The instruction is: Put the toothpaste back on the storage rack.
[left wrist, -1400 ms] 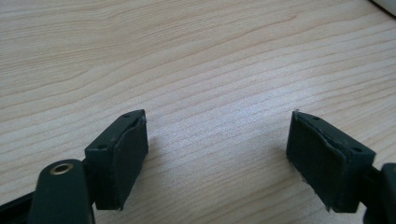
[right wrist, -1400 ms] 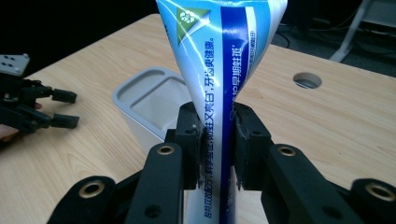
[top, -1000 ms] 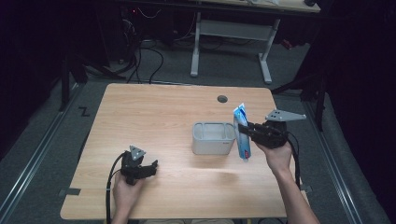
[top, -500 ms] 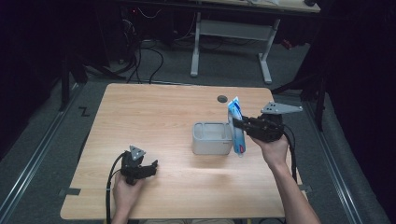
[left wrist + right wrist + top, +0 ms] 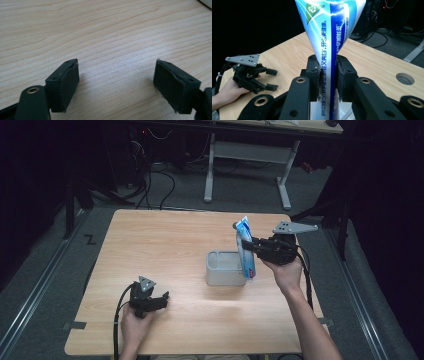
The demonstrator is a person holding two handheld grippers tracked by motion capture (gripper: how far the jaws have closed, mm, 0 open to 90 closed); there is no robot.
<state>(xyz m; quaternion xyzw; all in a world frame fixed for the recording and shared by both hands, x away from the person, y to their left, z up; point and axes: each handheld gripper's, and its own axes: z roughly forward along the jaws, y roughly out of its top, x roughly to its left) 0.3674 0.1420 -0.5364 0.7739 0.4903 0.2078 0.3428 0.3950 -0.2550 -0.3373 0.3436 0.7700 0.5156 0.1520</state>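
My right gripper (image 5: pixel 248 245) is shut on a blue-and-white toothpaste tube (image 5: pixel 245 248), held upright above the right end of a grey plastic bin (image 5: pixel 223 268) at the table's middle. In the right gripper view the tube (image 5: pixel 329 45) stands pinched between the two black pads (image 5: pixel 344 75), its lower end pointing down toward the bin. My left gripper (image 5: pixel 161 300) rests near the table's front left, open, with nothing between its fingers. In the left gripper view its pads (image 5: pixel 65 83) stand wide apart over bare wood.
The wooden table (image 5: pixel 165 240) has a round cable hole (image 5: pixel 404 78) near its far edge. A white-legged desk (image 5: pixel 250 160) and cables stand on the floor beyond. The surroundings are dark.
My right gripper has lifted the toothpaste tube and carried it slightly left, over the bin's right end. The left gripper has stayed in place.
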